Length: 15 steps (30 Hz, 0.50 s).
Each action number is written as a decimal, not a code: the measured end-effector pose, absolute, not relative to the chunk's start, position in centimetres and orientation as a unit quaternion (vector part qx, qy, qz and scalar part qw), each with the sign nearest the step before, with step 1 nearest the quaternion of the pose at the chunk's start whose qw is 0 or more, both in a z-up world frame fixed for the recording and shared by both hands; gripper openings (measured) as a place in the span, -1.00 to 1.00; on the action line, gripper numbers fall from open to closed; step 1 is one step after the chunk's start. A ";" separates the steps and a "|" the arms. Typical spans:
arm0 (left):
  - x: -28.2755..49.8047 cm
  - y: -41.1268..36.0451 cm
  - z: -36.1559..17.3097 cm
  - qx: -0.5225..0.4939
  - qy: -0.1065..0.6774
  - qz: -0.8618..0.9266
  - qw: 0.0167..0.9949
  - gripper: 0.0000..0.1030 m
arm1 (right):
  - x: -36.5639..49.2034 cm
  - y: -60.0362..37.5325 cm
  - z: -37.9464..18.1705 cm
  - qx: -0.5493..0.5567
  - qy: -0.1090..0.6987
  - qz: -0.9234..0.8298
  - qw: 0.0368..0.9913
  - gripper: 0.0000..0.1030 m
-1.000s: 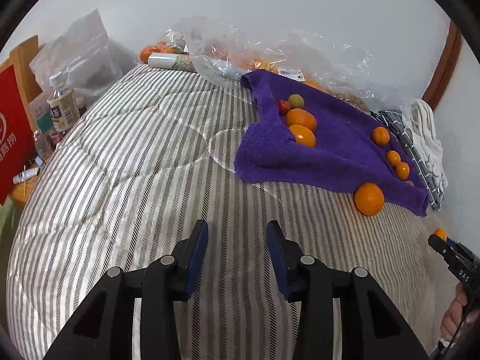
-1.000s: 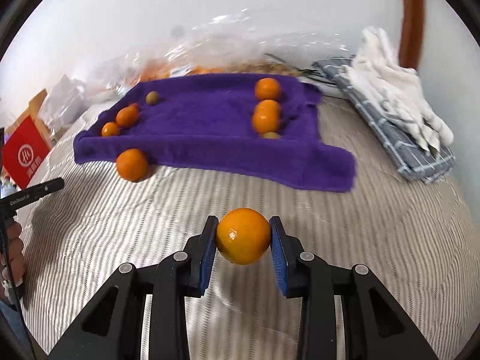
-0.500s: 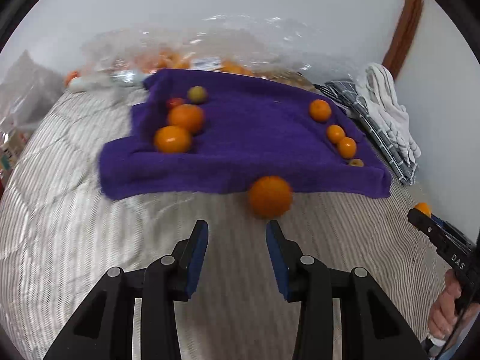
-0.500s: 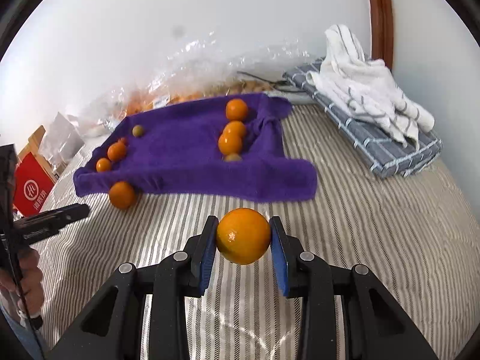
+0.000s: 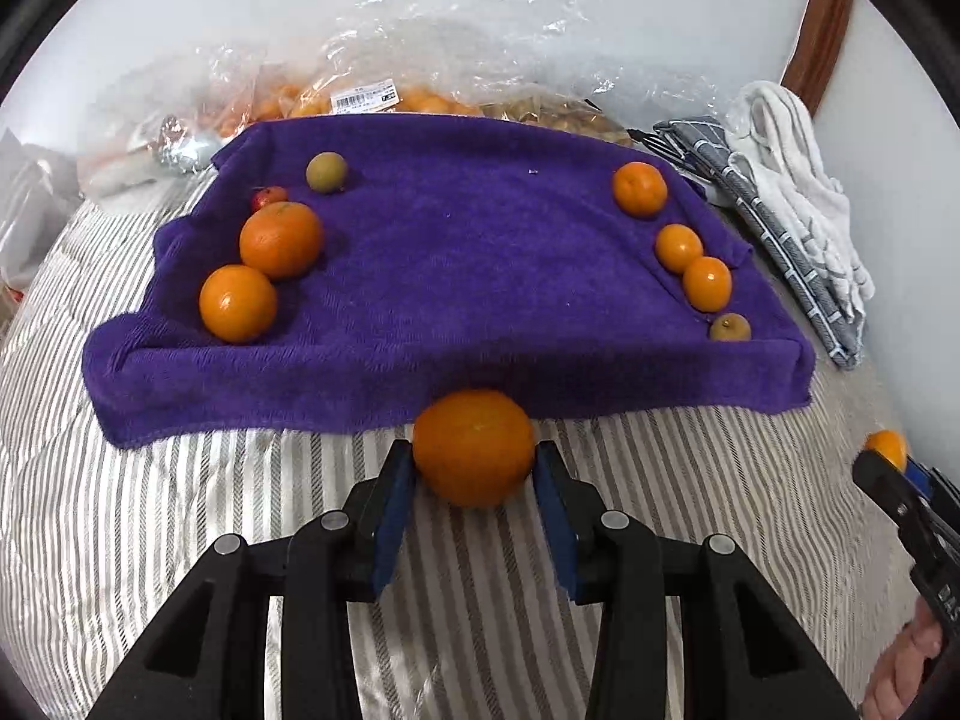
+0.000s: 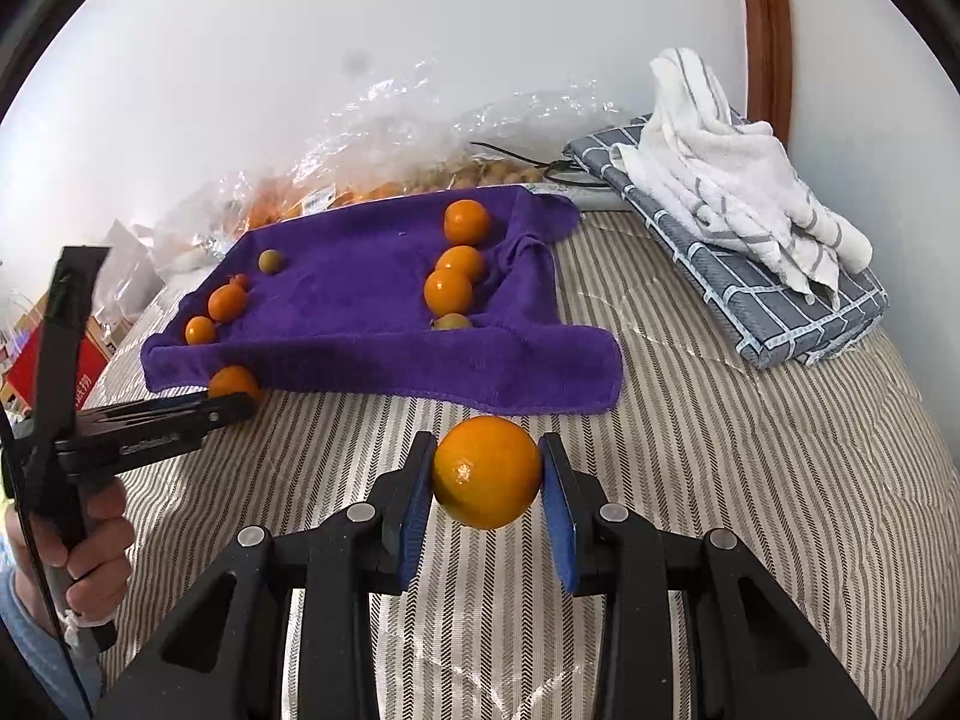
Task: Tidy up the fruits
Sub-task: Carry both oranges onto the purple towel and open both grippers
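Observation:
A purple towel (image 5: 480, 276) lies on the striped bed. On its left side sit two big oranges (image 5: 281, 239), a small red fruit (image 5: 268, 197) and a greenish fruit (image 5: 327, 171). A row of small oranges (image 5: 678, 248) and a brownish fruit (image 5: 729, 327) lines its right side. A loose orange (image 5: 474, 438) rests on the bed at the towel's front edge. My left gripper (image 5: 474, 471) stands open, its fingertips on either side of that orange. My right gripper (image 6: 486, 468) is shut on another orange (image 6: 489, 486), held above the bed in front of the towel (image 6: 372, 312).
Clear plastic bags of fruit (image 5: 372, 96) lie behind the towel against the wall. A folded grey checked cloth with a white towel (image 6: 738, 192) on it sits at the right. A red box (image 6: 90, 360) stands at the left, and a hand (image 6: 90, 558) holds the left gripper.
My left gripper has swung across the bed to the towel's front edge, and the loose orange now lies between its fingertips. The right gripper has drifted only slightly and keeps its orange.

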<state>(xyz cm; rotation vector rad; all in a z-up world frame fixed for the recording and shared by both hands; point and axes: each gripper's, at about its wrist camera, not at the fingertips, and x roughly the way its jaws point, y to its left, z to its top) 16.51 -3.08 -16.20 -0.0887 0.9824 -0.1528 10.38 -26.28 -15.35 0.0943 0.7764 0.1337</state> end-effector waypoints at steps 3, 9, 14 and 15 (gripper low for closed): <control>16.7 -3.1 -16.2 -0.049 0.468 -0.072 0.879 -0.26 | 10.5 -26.3 -15.4 0.041 0.383 0.054 0.921 -0.33; 16.2 -2.4 -16.1 -0.057 0.462 -0.081 0.881 -0.27 | 10.2 -26.5 -15.1 0.043 0.387 0.047 0.920 -0.33; 14.8 0.2 -14.9 -0.082 0.451 -0.082 0.885 -0.27 | 10.3 -25.5 -14.9 0.034 0.386 0.047 0.921 -0.33; 14.5 0.8 -14.5 -0.083 0.448 -0.082 0.887 -0.27 | 10.4 -25.3 -14.7 0.033 0.383 0.049 0.922 -0.33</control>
